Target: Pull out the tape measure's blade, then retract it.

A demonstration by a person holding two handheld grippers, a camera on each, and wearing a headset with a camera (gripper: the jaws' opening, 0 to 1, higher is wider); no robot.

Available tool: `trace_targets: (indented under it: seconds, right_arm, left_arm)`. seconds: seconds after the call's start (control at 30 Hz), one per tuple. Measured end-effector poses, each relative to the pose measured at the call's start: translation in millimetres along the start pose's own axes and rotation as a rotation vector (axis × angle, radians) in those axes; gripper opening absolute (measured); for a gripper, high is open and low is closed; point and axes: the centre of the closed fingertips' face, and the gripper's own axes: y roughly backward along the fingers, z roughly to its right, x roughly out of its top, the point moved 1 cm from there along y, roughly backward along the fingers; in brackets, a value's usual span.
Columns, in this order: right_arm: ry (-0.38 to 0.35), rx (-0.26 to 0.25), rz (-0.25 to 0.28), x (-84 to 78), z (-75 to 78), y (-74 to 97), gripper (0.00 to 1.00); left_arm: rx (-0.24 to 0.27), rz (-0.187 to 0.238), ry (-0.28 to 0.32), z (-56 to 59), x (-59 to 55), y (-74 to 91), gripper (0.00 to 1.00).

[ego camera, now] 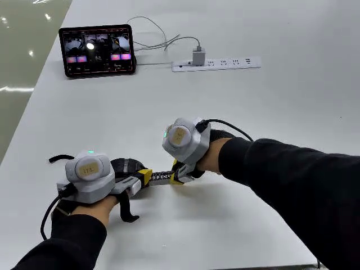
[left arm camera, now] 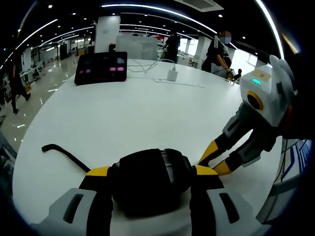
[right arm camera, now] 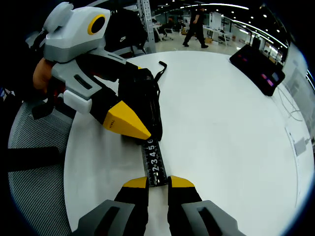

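Head view: my left tongs [ego camera: 136,180] clamp the black tape measure [ego camera: 126,167] on the tabletop [ego camera: 236,112]. My right tongs [ego camera: 177,179], just beside it, pinch its blade [ego camera: 160,178].

Left gripper view: the tape measure [left arm camera: 150,182] sits gripped between my jaws.

Right gripper view: a short length of blade [right arm camera: 153,162] runs from the tape measure into my closed right tongs [right arm camera: 157,183].

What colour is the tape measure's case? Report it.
Black; the case shows best in the left gripper view.

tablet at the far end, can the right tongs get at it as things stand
Probably not yet: the right tongs are shut on the blade, with the case clamped in the left tongs. Once released, the bare table toward the tablet looks free, though it's far.
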Motion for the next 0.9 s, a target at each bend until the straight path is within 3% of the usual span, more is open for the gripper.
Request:
trace_targets:
  seconds: [0.9]
  right_arm:
    - [-0.027,0.001,0.027,9.9,-2.1,-5.8,0.1]
  left_arm:
    - [-0.007,-0.002,0.007,-0.8,-0.2,-0.8,0.58]
